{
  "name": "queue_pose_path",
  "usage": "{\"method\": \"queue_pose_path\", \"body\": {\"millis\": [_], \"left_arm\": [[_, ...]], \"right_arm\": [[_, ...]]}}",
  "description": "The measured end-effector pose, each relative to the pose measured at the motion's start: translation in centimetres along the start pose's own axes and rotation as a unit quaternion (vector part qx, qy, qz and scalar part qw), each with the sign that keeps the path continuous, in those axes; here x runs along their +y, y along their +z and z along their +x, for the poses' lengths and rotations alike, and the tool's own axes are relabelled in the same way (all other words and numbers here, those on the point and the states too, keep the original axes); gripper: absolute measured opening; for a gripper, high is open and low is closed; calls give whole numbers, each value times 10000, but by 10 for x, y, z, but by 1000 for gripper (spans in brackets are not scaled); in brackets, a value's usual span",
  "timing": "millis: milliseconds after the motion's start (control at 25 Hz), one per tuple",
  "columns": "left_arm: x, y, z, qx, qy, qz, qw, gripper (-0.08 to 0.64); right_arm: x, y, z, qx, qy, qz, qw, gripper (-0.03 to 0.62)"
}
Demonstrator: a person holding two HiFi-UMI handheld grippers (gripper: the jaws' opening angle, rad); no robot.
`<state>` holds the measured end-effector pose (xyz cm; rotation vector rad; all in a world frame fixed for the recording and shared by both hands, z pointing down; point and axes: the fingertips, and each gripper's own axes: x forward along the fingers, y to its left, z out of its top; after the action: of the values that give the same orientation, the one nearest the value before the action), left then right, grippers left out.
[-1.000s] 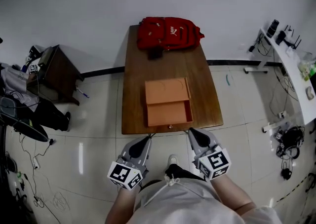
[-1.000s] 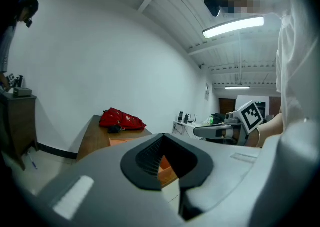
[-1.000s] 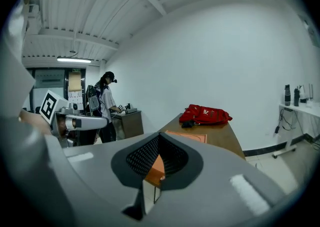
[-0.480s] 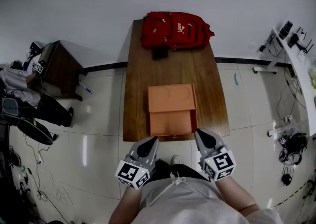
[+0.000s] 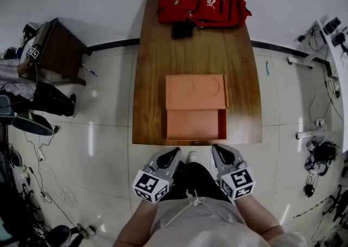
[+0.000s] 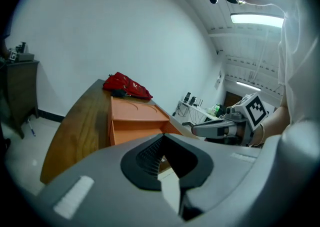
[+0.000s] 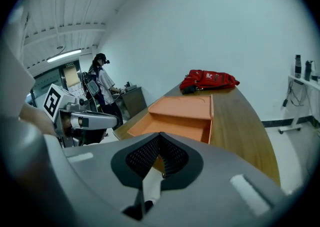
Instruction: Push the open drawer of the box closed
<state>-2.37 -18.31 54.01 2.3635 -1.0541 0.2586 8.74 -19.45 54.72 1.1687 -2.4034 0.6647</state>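
An orange box (image 5: 196, 91) lies in the middle of the brown table (image 5: 149, 77). Its drawer (image 5: 196, 124) stands pulled out toward the table's front edge, and its inside looks empty. Both grippers hover just off that edge, below the drawer front. My left gripper (image 5: 173, 153) is shut, pointing at the drawer's left corner. My right gripper (image 5: 216, 148) is shut too, near the right corner. Neither touches the box. From the left gripper (image 6: 162, 138) the drawer (image 6: 132, 126) is ahead; from the right gripper (image 7: 160, 138) the drawer (image 7: 175, 128) lies ahead.
A red backpack (image 5: 201, 2) and a small black pouch (image 5: 184, 28) lie at the table's far end. A dark side cabinet (image 5: 54, 50) stands left, with cables on the floor. A white desk (image 5: 334, 31) is at right. A person (image 7: 102, 88) stands in the background.
The view has moved forward over the table, so the box looks larger and nearer. Both grippers have closed in on the table's front edge. The drawer is still open.
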Motion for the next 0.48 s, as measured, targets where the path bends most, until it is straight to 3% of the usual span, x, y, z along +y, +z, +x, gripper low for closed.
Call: {"method": "queue_pose_path", "body": {"millis": [200, 480], "left_arm": [[11, -36, 22, 303, -57, -177, 9994, -5], [24, -57, 45, 541, 4, -229, 9983, -3]], "right_arm": [[-4, -40, 21, 422, 50, 136, 9990, 3], [-15, -64, 45, 773, -39, 142, 9969, 3]]}}
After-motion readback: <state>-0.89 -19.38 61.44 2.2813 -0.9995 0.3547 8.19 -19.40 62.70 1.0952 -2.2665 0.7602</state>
